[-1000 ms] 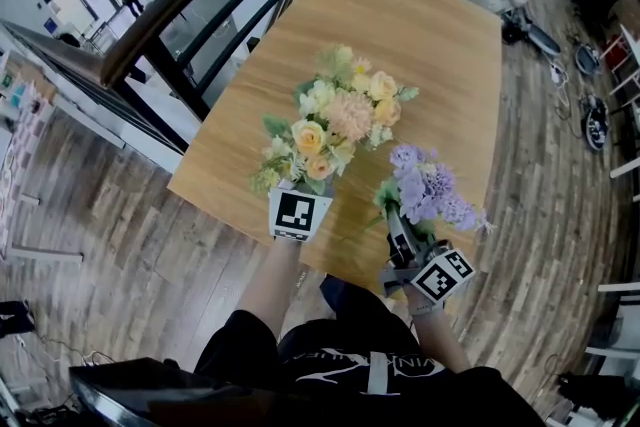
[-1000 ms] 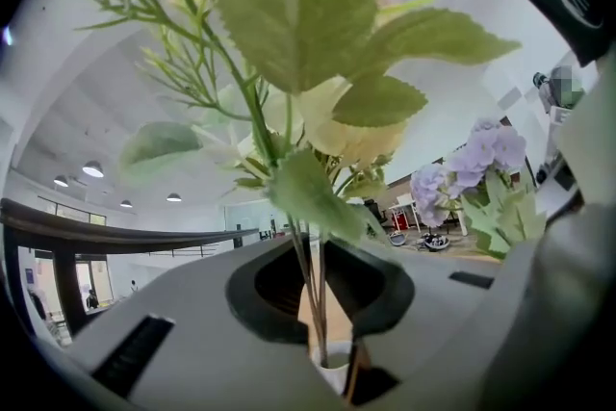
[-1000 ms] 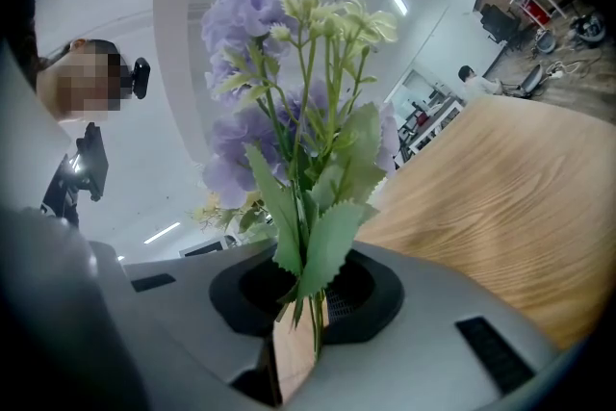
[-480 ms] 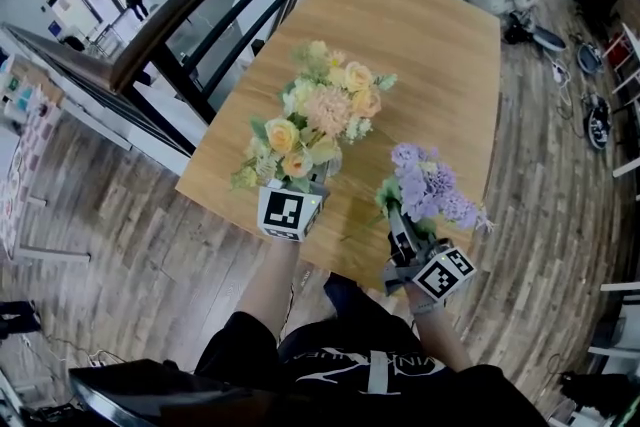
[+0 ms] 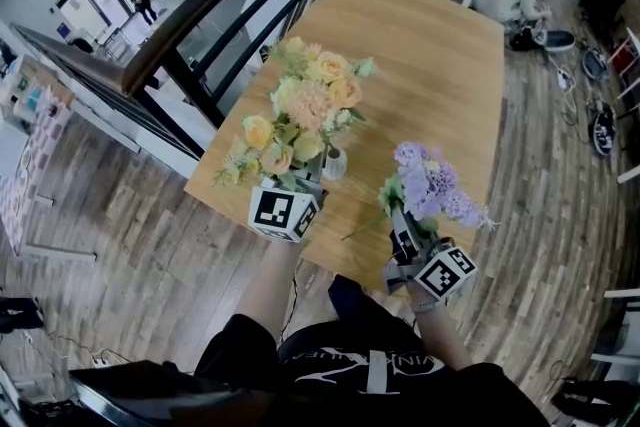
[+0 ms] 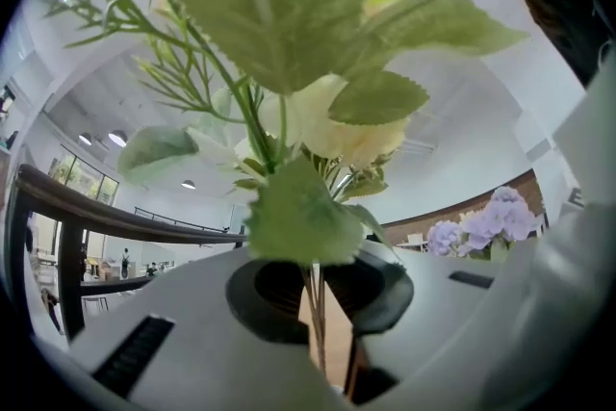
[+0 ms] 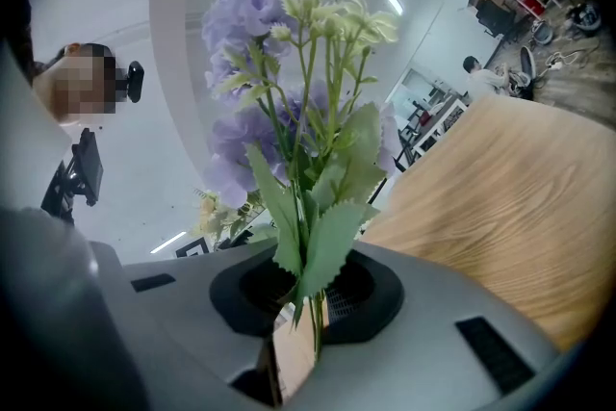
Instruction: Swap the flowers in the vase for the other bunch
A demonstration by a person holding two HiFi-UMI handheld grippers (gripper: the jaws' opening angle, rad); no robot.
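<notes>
Your left gripper (image 6: pixel 313 298) clamps yellow-peach artificial bouquet (image 5: pixel 305 105) stems, right gripper (image 7: pixel 303 303) clamps lilac bunch (image 5: pixel 430 187); lift straight, clear small pale vase (image 5: pixel 335 163) rim before swinging aside

A wooden table (image 5: pixel 430 55) stands beside a black railing (image 5: pixel 215 3) on plank flooring (image 5: pixel 120 205).

I see both forearms (image 5: pixel 266 287) stretched forward. Left gripper (image 6: pixel 314 301) closed on yellow bunch (image 5: pixel 301 108) stems, right gripper (image 7: pixel 310 305) on purple bunch (image 5: pixel 432 185) stems.
</notes>
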